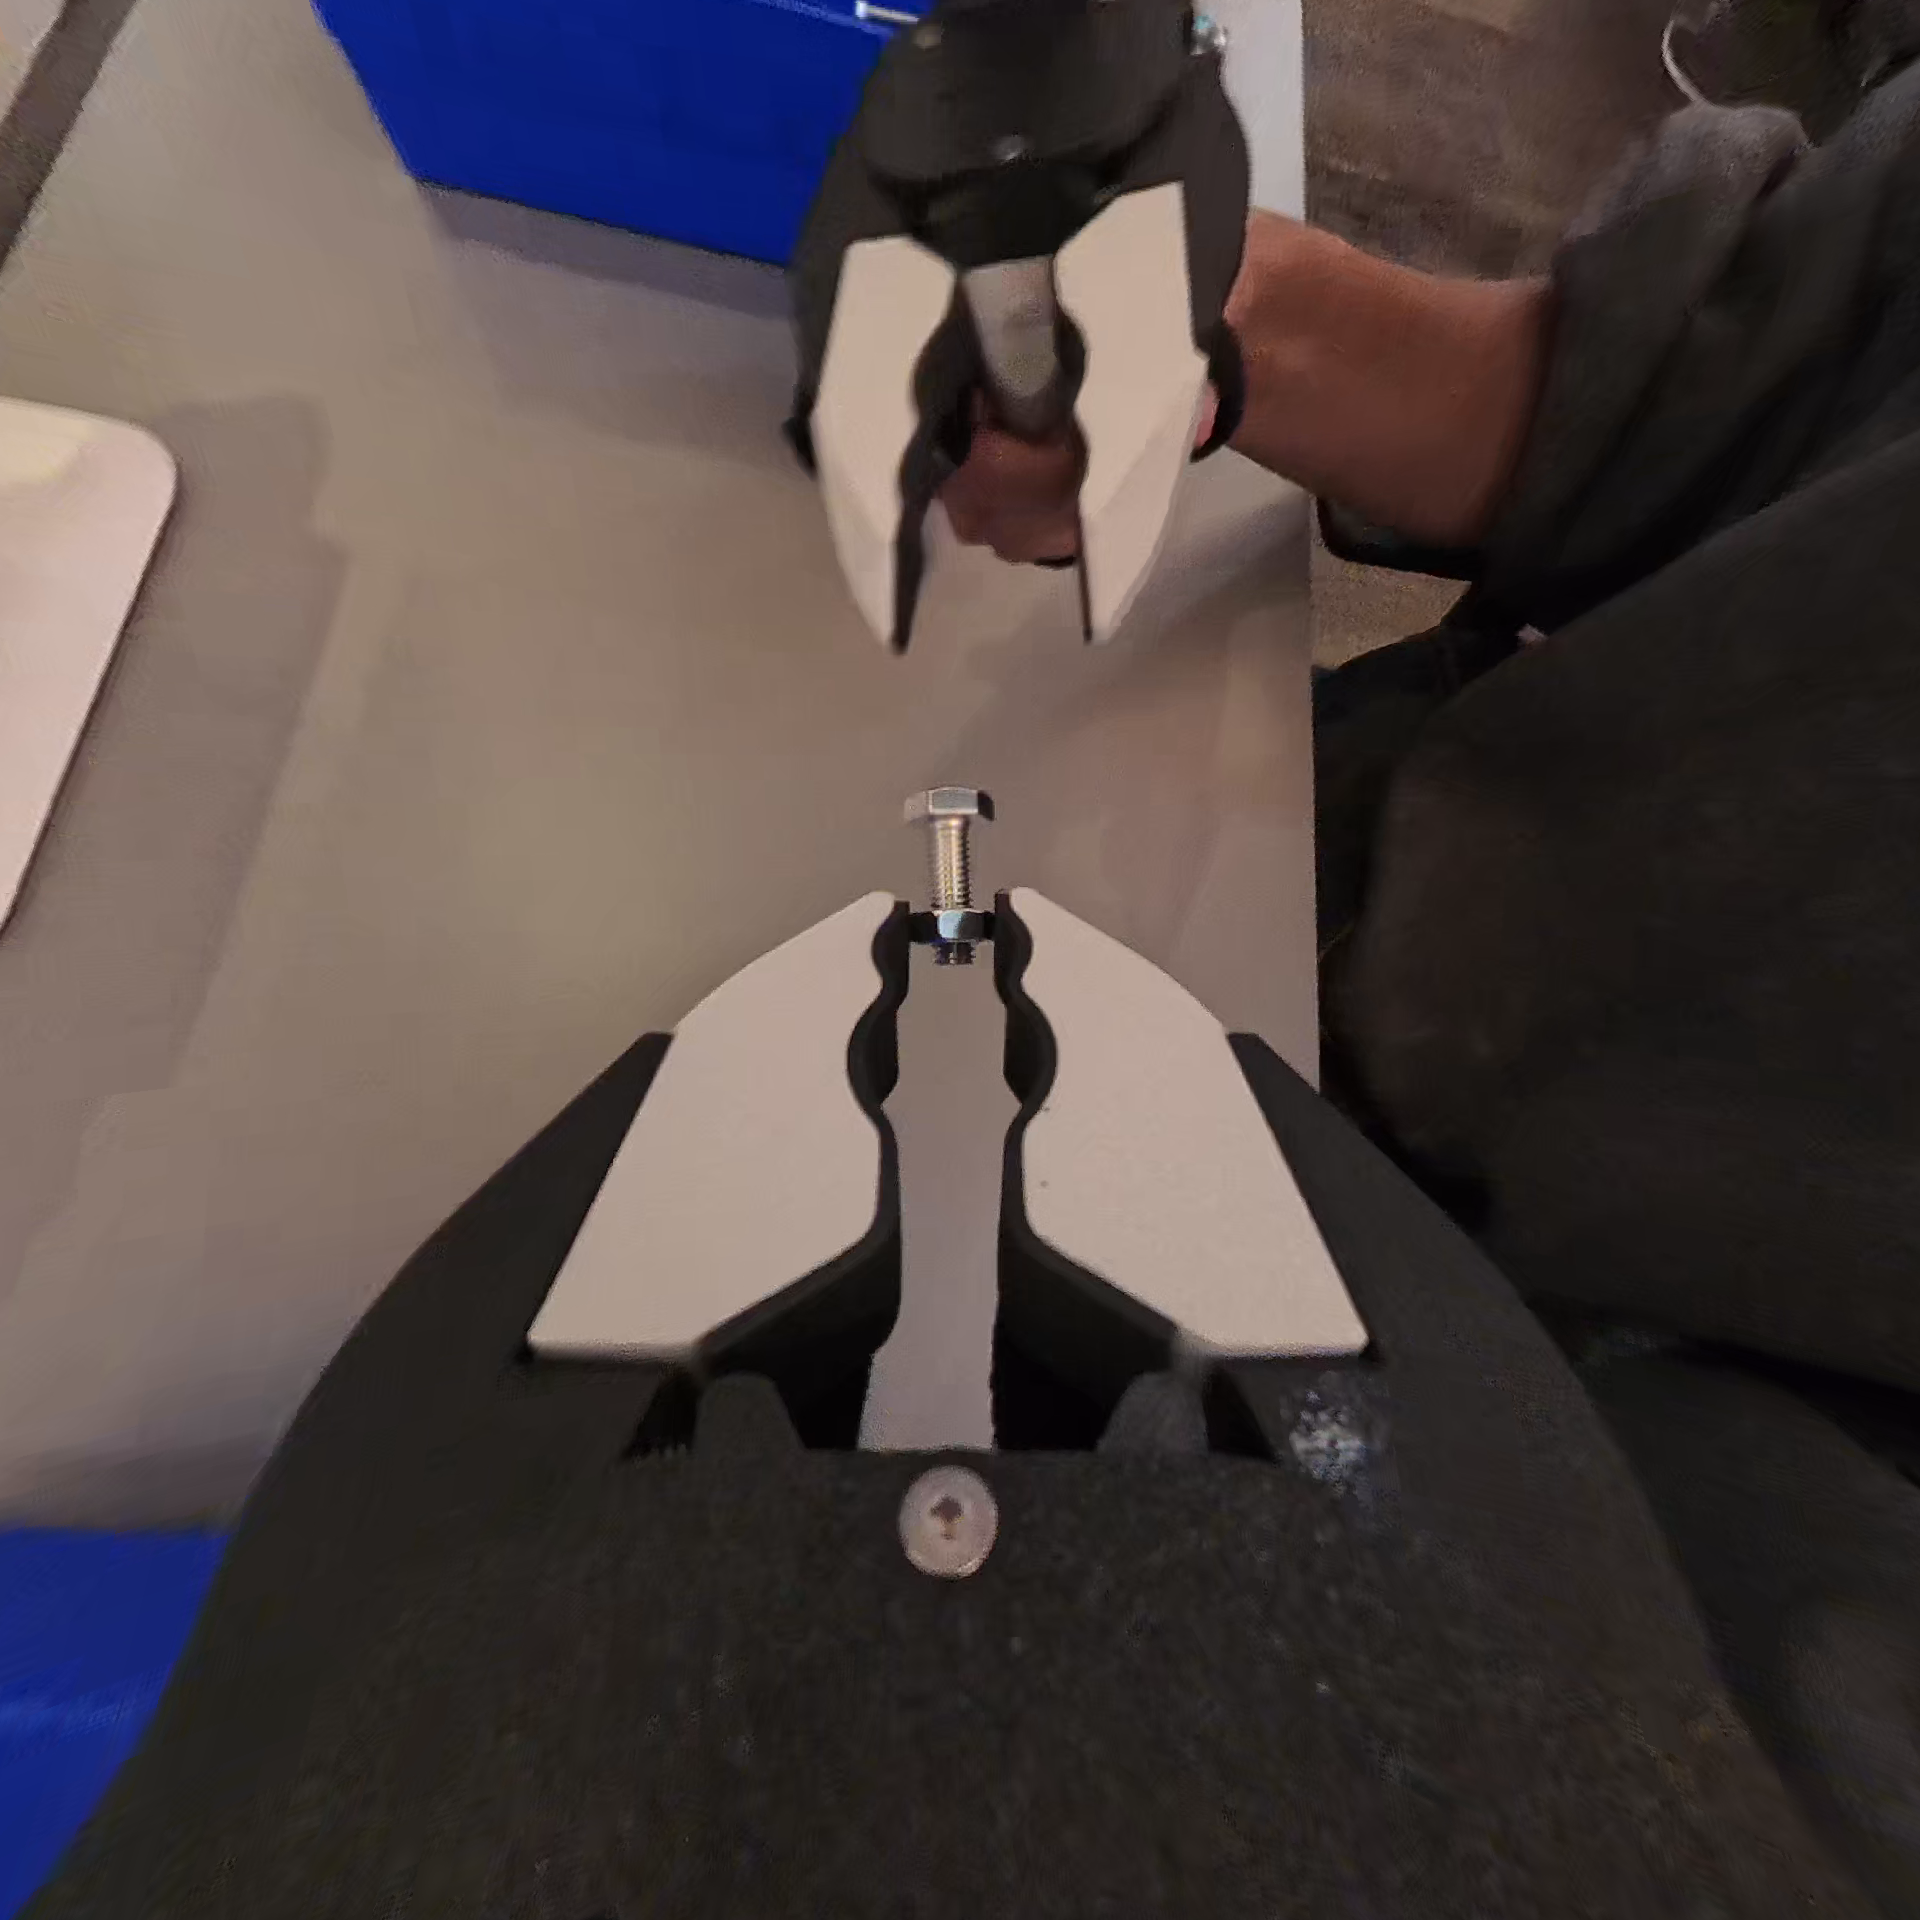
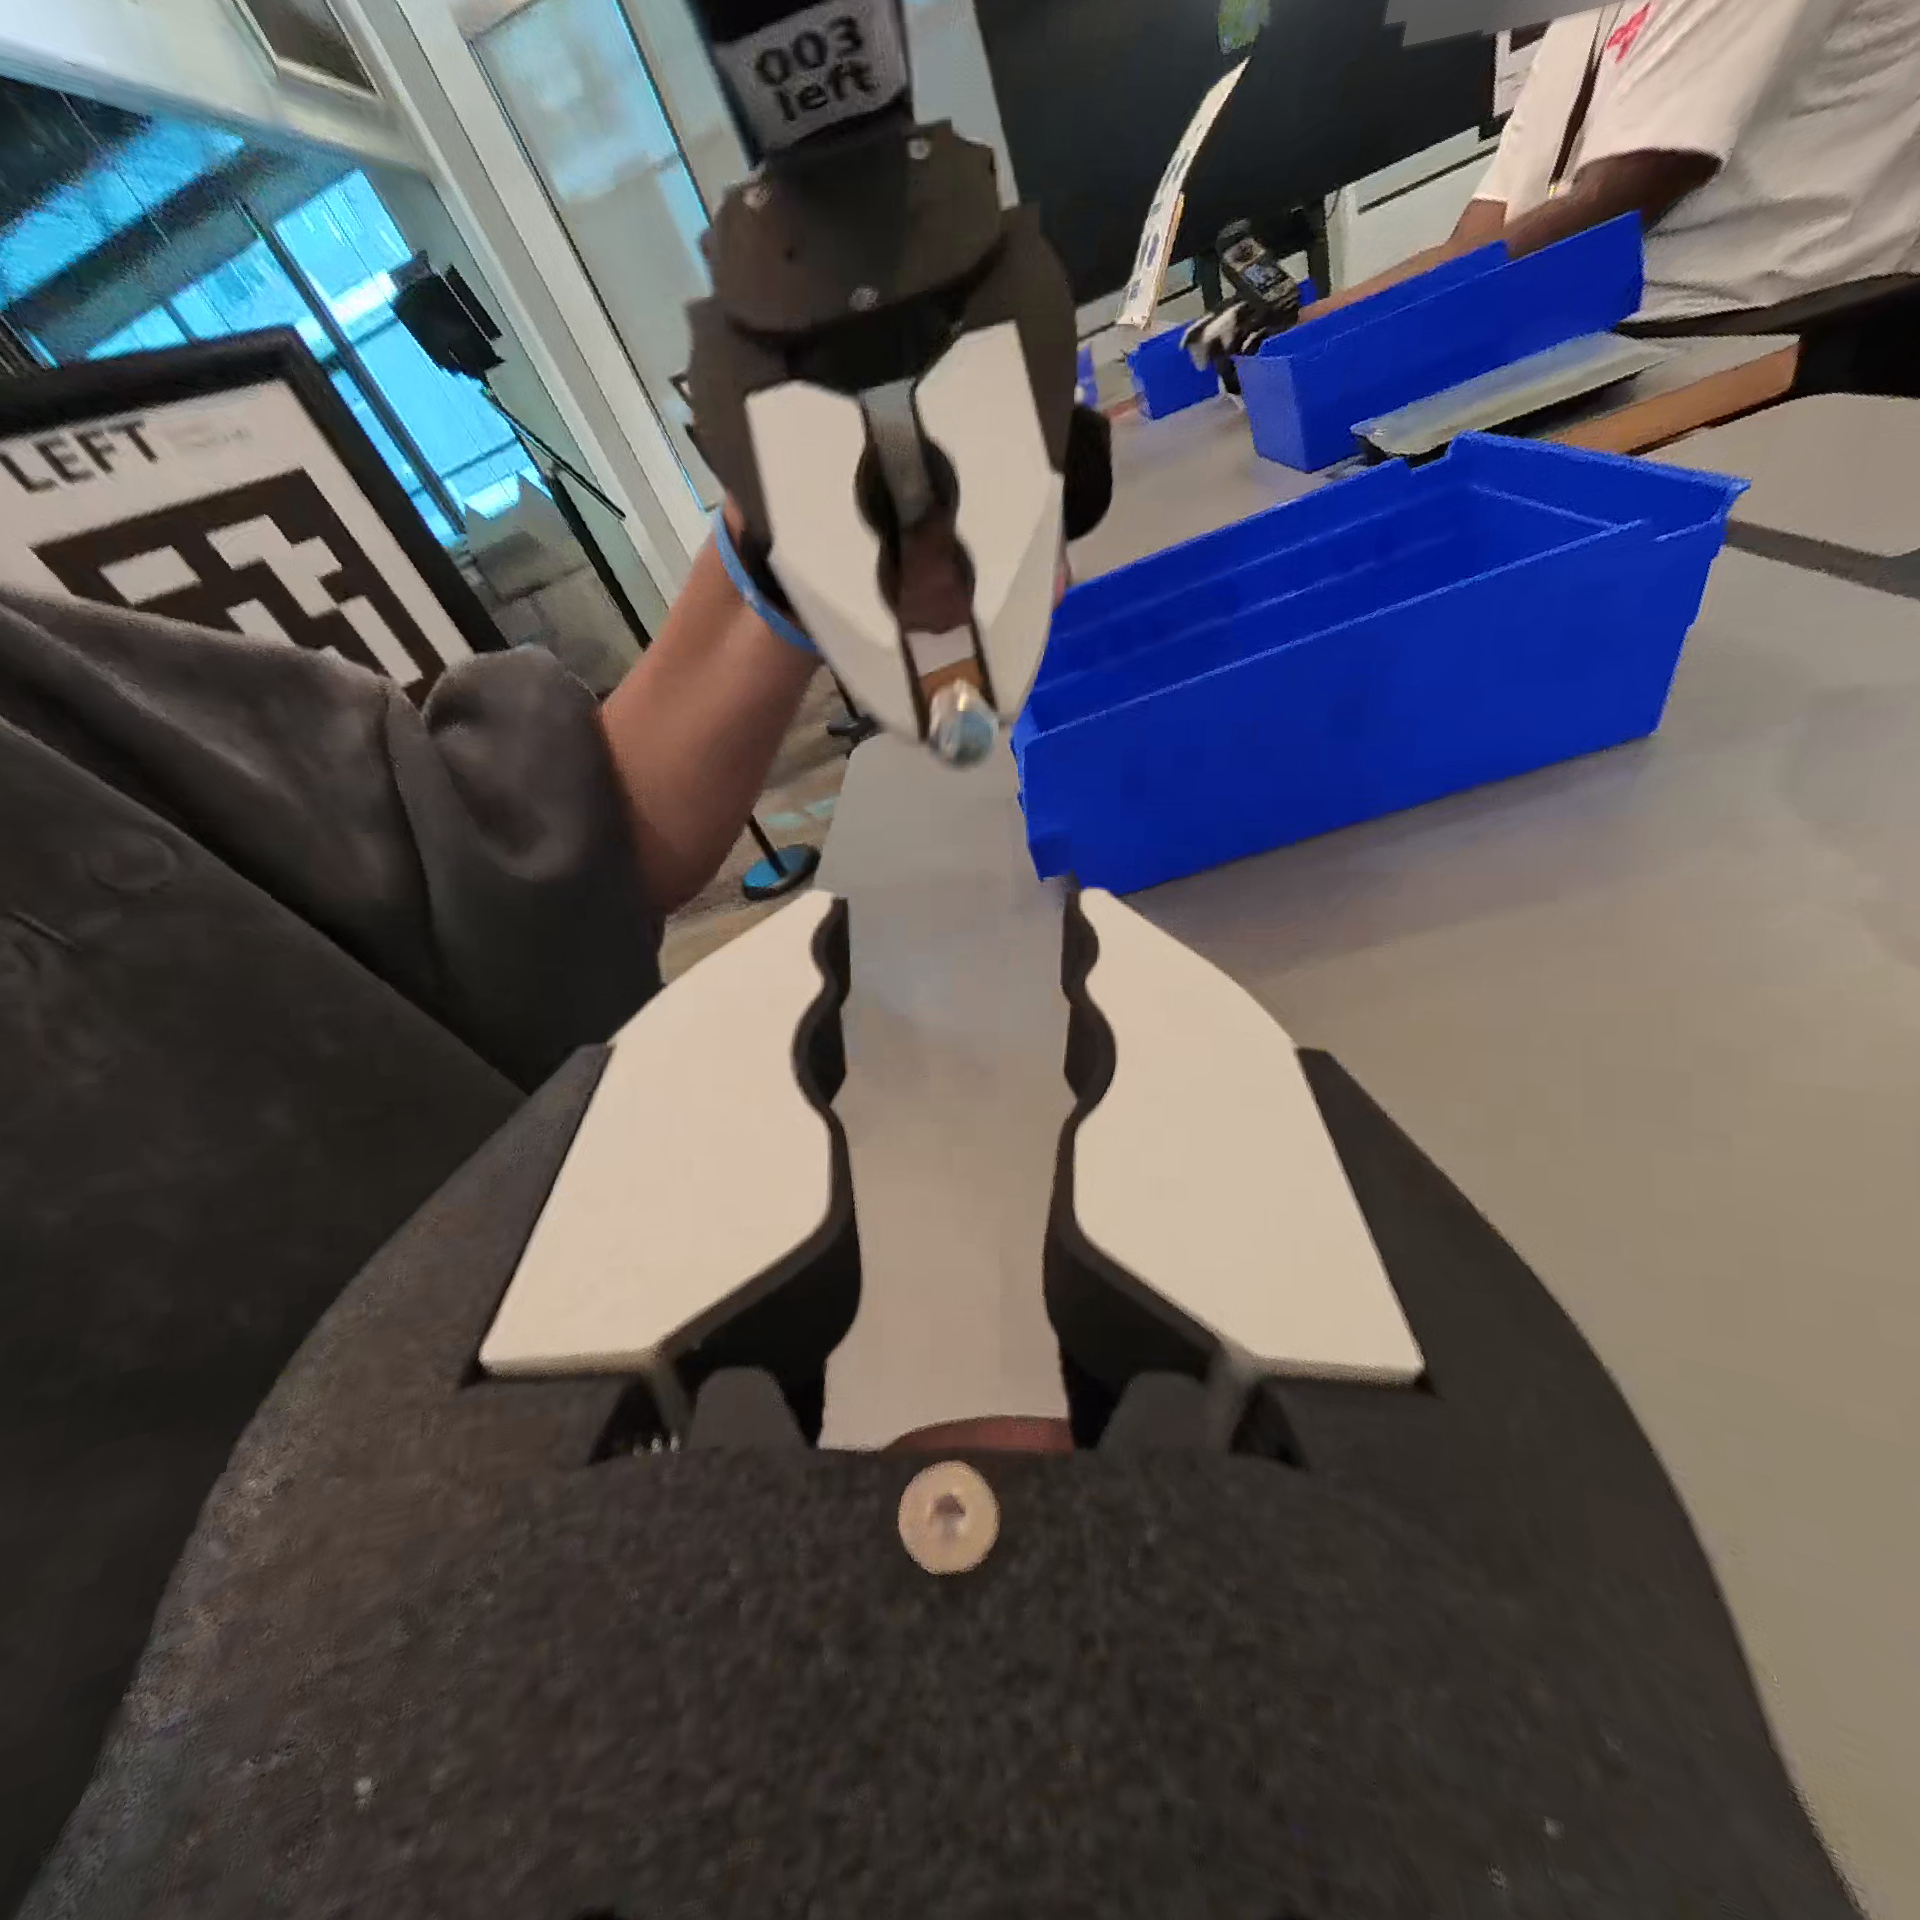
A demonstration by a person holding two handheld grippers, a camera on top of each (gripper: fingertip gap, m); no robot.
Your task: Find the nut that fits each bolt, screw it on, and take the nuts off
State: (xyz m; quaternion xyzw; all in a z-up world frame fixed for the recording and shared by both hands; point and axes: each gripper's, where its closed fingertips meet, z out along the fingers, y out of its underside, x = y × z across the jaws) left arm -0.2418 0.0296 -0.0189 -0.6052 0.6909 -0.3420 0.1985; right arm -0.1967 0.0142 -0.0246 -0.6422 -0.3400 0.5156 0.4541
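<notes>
Left gripper (image 1: 952, 925) pinches nut (image 1: 952, 924) (on bolt (image 1: 950, 844))

On the grey table (image 2: 1507, 1039) you have an open blue bin (image 2: 1351, 665). A second blue bin (image 2: 1434, 332) sits farther back, beside a person in a white shirt (image 2: 1714, 135). A framed black-and-white marker board (image 2: 218, 520) stands at left.

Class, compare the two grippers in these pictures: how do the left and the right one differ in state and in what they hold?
The left gripper is shut on the nut threaded on the bolt; the right gripper holds nothing. The left gripper's jaws stand close together, pinching the nut at the tips; the right gripper's jaws stand apart, with bare table between them. Both share white fingers on black bodies.
</notes>
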